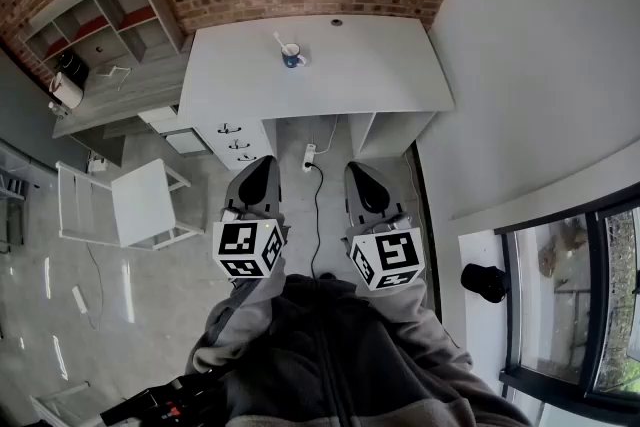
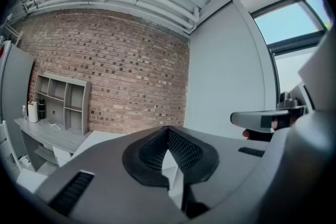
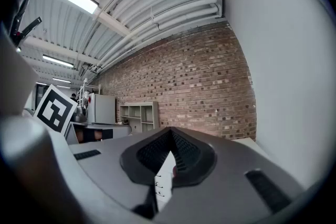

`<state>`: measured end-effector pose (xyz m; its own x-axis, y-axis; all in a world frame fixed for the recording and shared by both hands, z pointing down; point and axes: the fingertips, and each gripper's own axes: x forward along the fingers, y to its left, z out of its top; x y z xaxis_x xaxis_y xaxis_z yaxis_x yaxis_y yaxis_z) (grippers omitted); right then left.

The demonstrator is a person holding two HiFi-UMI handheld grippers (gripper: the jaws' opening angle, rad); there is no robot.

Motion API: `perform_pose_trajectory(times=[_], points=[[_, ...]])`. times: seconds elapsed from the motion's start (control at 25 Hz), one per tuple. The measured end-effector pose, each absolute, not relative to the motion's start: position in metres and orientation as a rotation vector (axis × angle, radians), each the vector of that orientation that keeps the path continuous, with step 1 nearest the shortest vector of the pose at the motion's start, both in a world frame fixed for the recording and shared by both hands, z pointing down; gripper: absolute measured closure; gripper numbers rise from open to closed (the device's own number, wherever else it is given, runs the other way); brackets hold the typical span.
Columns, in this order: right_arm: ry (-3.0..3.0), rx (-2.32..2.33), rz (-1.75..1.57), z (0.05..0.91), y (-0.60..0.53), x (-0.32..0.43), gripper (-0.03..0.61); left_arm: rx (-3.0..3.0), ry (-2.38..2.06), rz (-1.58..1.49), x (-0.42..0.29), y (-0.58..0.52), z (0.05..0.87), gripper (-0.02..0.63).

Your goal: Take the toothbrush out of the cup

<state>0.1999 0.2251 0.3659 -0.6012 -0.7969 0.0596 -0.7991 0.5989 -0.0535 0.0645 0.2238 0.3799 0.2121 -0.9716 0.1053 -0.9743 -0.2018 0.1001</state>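
white desk point(image 1: 340, 70) bears cup point(image 1: 291, 57), seemingly toothbrush point(image 1: 281, 42).

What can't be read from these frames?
- Cup, head view: too small to see its contents or which end of the toothbrush is up.
- Cup and toothbrush, both gripper views: out of sight. The shut jaws of the left gripper and right gripper fill the lower frame, leaving only a sliver between them.
- Under the desk, head view: hidden by its top.
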Motion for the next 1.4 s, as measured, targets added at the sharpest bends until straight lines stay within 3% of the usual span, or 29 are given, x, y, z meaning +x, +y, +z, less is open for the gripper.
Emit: perform_pose_trajectory(times=[0.52, 0.88, 1.4], points=[[-2.817, 1.319, 0.095, 0.379, 0.215, 0.223, 0.577, 2.332, -1.956, 0.014, 0.076, 0.225, 0.376, 0.611], [-2.8, 1.289, 0.109, 0.393, 0.188, 0.213, 0.577, 2.299, -1.991, -0.021, 0.034, 0.211, 0.379, 0.611], [-2.783, 1.307, 0.026, 0.394, 0.037, 0.128, 0.577, 2.333, -1.93, -0.096, -0.048, 0.049, 0.391, 0.611]])
